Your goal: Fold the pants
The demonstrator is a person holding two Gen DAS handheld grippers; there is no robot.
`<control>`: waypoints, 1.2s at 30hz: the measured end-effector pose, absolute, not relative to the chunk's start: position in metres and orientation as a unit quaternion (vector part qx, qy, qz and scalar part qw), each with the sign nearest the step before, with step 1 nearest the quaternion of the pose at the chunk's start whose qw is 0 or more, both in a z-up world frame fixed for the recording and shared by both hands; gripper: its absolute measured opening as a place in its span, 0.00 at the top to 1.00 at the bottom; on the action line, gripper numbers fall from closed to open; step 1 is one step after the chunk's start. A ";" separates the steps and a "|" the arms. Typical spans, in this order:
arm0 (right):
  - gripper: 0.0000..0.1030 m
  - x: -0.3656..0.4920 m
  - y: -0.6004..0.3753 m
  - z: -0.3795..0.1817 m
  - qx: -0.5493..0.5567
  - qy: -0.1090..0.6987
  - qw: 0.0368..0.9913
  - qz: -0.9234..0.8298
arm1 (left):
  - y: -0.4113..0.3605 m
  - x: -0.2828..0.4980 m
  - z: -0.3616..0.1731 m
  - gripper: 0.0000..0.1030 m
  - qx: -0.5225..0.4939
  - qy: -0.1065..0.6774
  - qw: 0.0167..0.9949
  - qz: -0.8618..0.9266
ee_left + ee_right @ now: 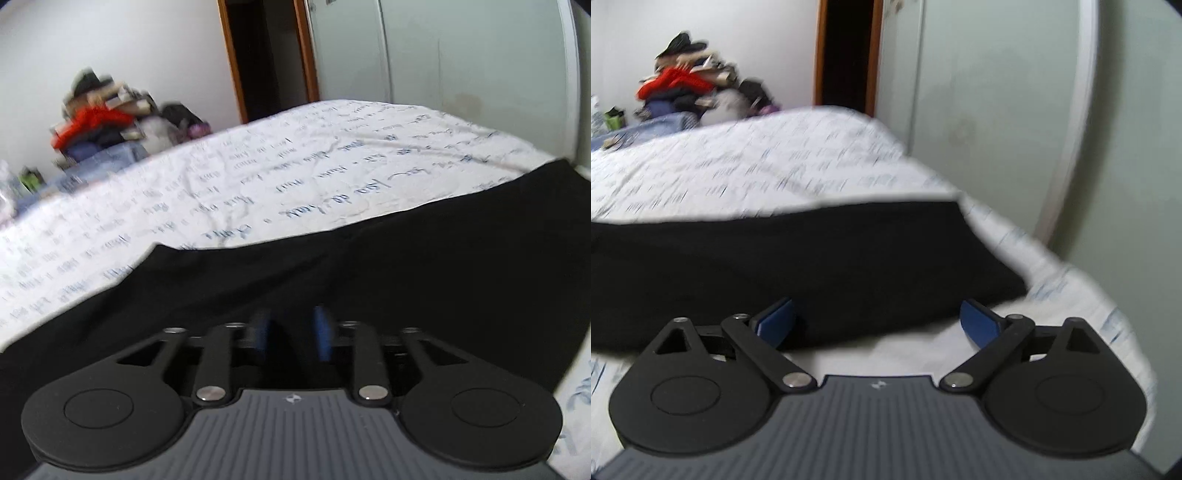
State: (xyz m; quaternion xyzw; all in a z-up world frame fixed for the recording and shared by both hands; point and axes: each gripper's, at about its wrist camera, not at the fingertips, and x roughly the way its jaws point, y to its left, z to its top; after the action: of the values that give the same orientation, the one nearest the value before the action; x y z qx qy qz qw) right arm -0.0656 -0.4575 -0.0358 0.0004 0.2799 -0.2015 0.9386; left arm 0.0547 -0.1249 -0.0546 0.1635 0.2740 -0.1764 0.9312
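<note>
Black pants (369,280) lying flat on printed bedsheet (258,173). My left claw (291,338) partly parted, nothing pinched; right claw (877,321) spread wide at pants' near edge, empty. Risk imo: grabbing sheet along with fabric, fold bunches up.

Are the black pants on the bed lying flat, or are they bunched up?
Flat. The black pants lie as one smooth dark band across the bed sheet, with straight edges. How many layers they have, I cannot tell.
</note>
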 end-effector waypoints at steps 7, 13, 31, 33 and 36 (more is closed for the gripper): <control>0.08 -0.005 -0.478 -0.008 -0.052 0.281 0.948 -0.143 | -0.125 0.054 -0.051 0.15 0.179 0.258 0.937 -0.154; 0.11 0.043 -0.467 -0.028 -0.098 0.332 0.936 -0.065 | -0.123 0.074 -0.030 0.15 0.165 0.265 0.932 -0.186; 0.26 0.030 -0.395 0.004 -0.077 0.285 0.953 0.065 | -0.102 0.122 -0.030 0.15 0.157 0.280 0.939 -0.123; 0.38 0.042 -0.362 -0.003 -0.089 0.301 0.940 0.134 | -0.102 0.124 -0.035 0.14 0.172 0.286 0.935 -0.122; 0.64 0.068 -0.330 -0.021 -0.112 0.334 0.917 0.185 | -0.103 0.145 -0.044 0.14 0.185 0.304 0.929 -0.099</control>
State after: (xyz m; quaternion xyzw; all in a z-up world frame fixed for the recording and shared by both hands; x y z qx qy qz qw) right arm 0.0679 -0.3300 -0.0205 -0.1121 0.3343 0.1848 0.9174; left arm 0.1448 -0.1032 -0.0437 0.1845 0.3039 -0.0992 0.9294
